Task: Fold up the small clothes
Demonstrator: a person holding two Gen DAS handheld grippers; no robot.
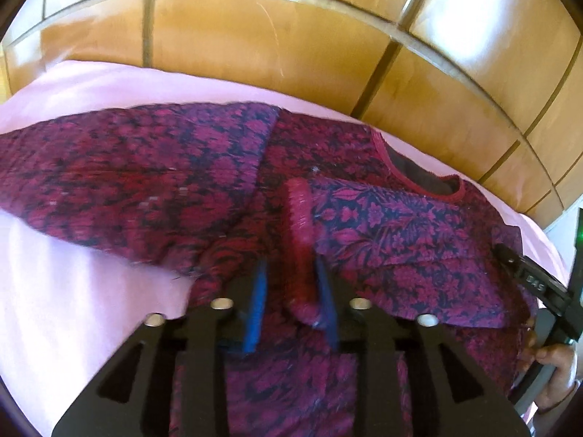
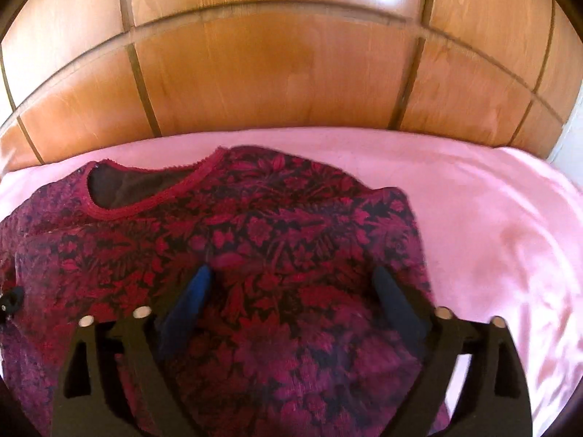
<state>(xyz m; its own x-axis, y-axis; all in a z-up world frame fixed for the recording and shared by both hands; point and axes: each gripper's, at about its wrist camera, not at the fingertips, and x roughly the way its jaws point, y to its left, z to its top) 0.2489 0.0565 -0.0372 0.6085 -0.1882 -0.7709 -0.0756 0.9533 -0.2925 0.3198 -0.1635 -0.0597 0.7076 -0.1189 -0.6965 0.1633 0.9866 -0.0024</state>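
A small floral top (image 2: 255, 255) in red, magenta and black lies on a pink sheet (image 2: 492, 218), its red-trimmed neckline (image 2: 145, 196) toward the far side, near a wooden headboard (image 2: 273, 73).

The left gripper (image 1: 291, 284) has its blue-padded fingers (image 1: 257, 291) drawn nearly together on a ribbed red cuff (image 1: 298, 218), most likely the end of a sleeve. The cuff rises between the pads and lies across the chest of the top, which suggests the sleeve is being carried inward to narrow the garment for folding. To the left, the other sleeve (image 1: 127, 182) looks already laid across the body, though blur makes its edges hard to read.

The right gripper (image 2: 291, 291) hangs over the right half of the top with its fingers spread wide and nothing between them. Whether the tips touch the cloth cannot be told. It seems placed to pin or smooth the body while the left one moves the sleeve.

In the left view, the right gripper's black frame and the person's hand (image 1: 550, 371) sit at the right edge of the top, close to where the cuff would be set down; that is the one thing likely to crowd the move. The sheet around the top shows nothing else.
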